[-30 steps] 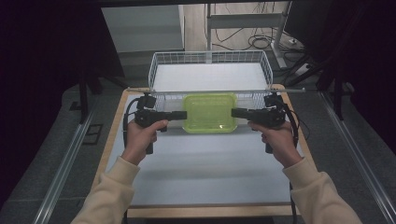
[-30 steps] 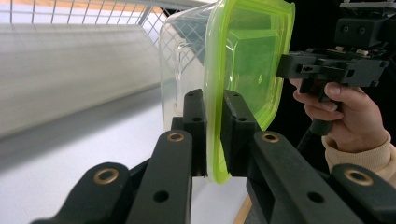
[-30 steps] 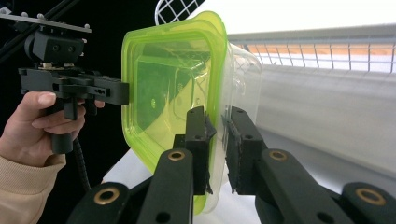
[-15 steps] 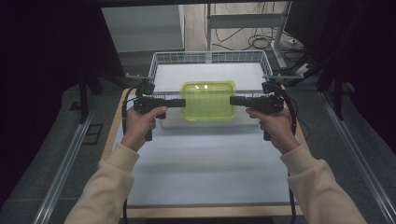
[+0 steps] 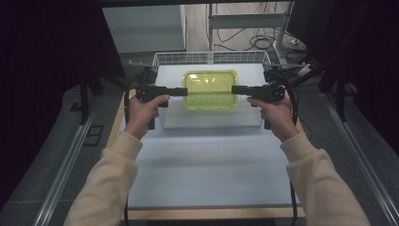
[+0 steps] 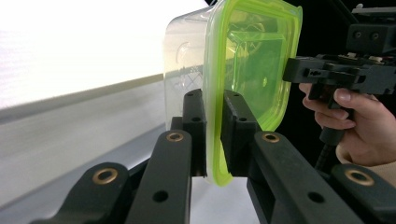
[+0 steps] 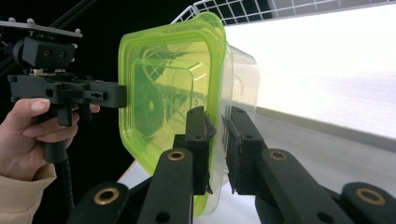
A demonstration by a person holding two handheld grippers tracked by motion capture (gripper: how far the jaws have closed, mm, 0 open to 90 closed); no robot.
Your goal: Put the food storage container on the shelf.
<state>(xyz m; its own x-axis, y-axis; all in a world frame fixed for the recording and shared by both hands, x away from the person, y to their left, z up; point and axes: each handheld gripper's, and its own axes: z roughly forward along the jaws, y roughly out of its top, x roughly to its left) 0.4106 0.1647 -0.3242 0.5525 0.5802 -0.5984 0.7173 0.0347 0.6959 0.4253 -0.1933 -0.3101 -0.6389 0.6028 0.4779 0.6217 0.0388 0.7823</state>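
Lime-green translucent lid on a clear, round-cornered plastic container (image 5: 210, 89), held level above the wire basket (image 5: 164, 60) by its opposite rims. Left gripper (image 6: 213, 135) and right gripper (image 7: 217, 147) are each pinched nearly closed on the thin lid lip. Risk: the smooth, flexible rim may slip or the lid peel off if the hands pull unevenly.

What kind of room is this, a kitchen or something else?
Probably a lab or workshop set up for recording, not a kitchen. A white table sits among dark curtains, with loose cables on the floor and metal rails alongside, and a wire basket at the far end.
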